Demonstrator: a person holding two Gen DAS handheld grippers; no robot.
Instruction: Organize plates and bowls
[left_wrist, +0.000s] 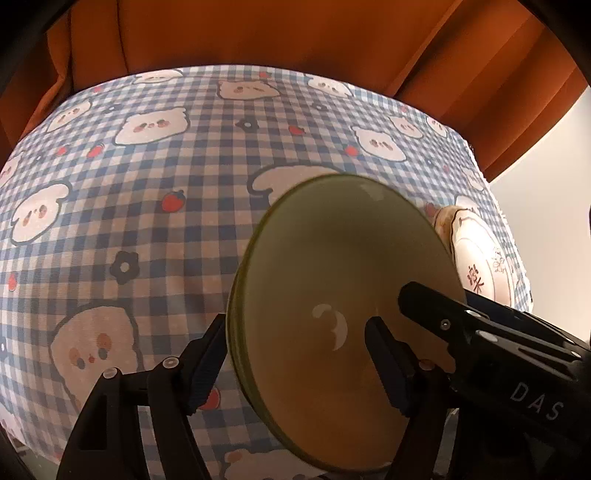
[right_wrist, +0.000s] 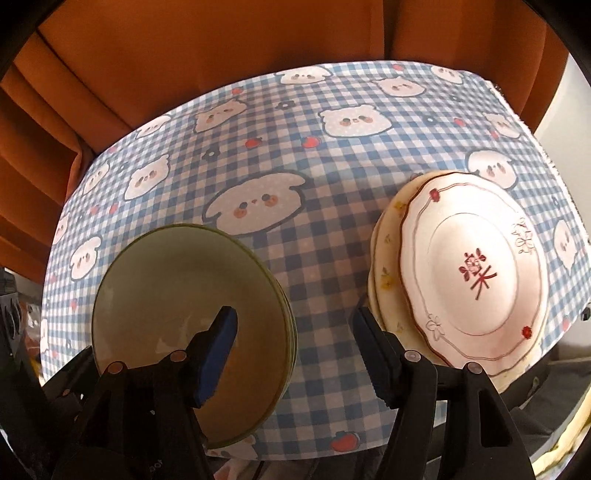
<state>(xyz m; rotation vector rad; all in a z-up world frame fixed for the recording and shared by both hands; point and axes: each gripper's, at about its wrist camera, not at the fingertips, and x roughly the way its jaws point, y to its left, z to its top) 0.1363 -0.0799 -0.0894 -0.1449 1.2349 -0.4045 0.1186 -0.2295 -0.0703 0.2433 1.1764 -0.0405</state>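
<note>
Bare checked tablecloth (right_wrist: 325, 258) between green bowls (right_wrist: 177, 295) and stacked plates (right_wrist: 472, 280), far side free

"DAS" on right gripper (left_wrist: 417, 295)

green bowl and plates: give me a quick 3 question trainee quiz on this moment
1. True or false: the left gripper is clamped shut on the green bowl.
2. Which dish lies on top of the plate stack? A) plain green plate B) white plate with red marks C) blue plate
3. Fill in: the dishes rest on a blue checked ____.

Key
1. False. Its fingers stand apart, one on each side of the bowl's rim.
2. B, the white plate.
3. Tablecloth.
</note>
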